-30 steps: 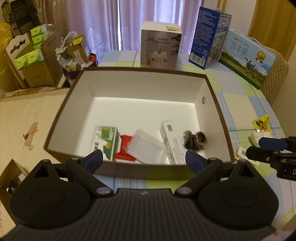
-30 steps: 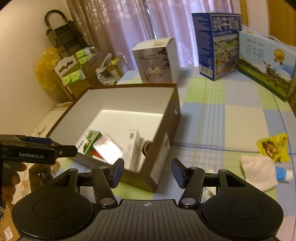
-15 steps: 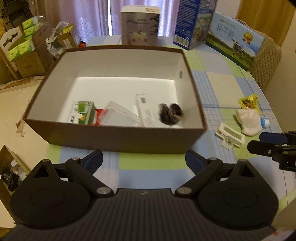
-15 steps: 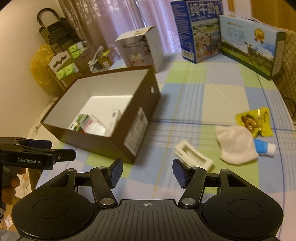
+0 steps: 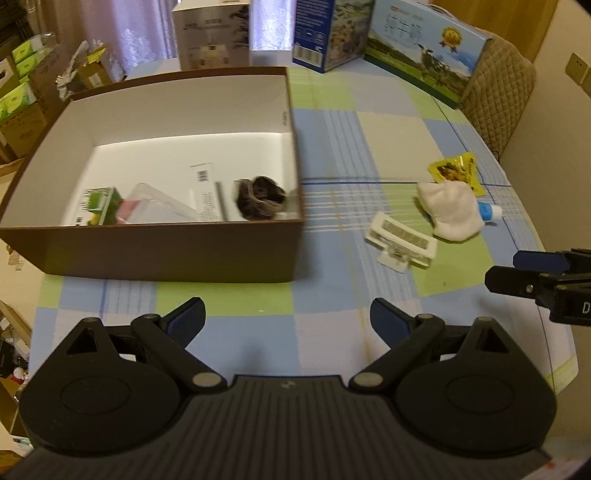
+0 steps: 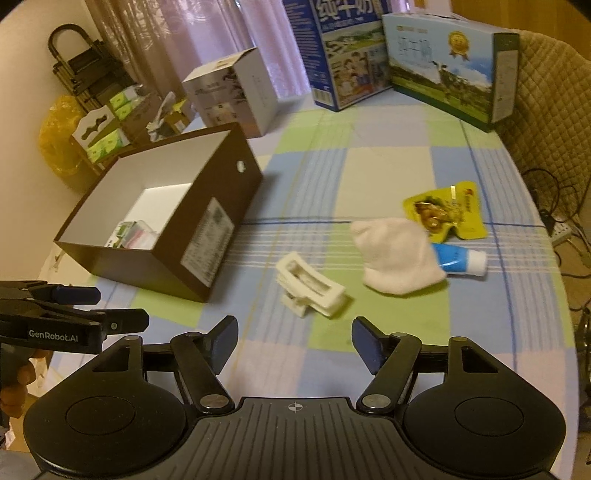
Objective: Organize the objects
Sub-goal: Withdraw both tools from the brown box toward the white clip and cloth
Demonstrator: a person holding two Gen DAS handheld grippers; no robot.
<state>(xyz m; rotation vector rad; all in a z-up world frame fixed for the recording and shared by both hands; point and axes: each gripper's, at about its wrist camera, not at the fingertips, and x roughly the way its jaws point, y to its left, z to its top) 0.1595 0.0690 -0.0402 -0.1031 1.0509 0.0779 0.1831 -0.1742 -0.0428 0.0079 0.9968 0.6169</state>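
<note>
The surface (image 6: 388, 162) wears a checked cloth of blue, green and cream squares, and it curves away at the right edge toward a quilted chair (image 6: 546, 110). The right gripper (image 6: 293, 341) hangs over it with nothing between its jaws, which are opening. Just ahead of it lies a white clip (image 6: 314, 288); farther ahead and to the right are a white cloth (image 6: 395, 258), a blue tube (image 6: 458, 260) poking out from under the cloth, and a yellow packet (image 6: 443, 210) touching the cloth's far side. Ahead and to the left stands the brown box (image 6: 207, 229), open on top, with a green carton (image 5: 98, 203), a clear case (image 5: 159, 206), a white carton (image 5: 208, 192) and a dark scrunchie (image 5: 258, 197) inside. The left gripper (image 5: 288, 319) is spread wide and empty, the box's near wall just ahead of it. At the far end of the surface stand a white carton box (image 6: 232, 96) and two milk cases (image 6: 443, 62). Beyond are pale curtains (image 6: 192, 33), and to the far left a black rack (image 6: 85, 70), a yellow bag (image 6: 59, 140) and stacked tissue packs (image 6: 107, 140).
</note>
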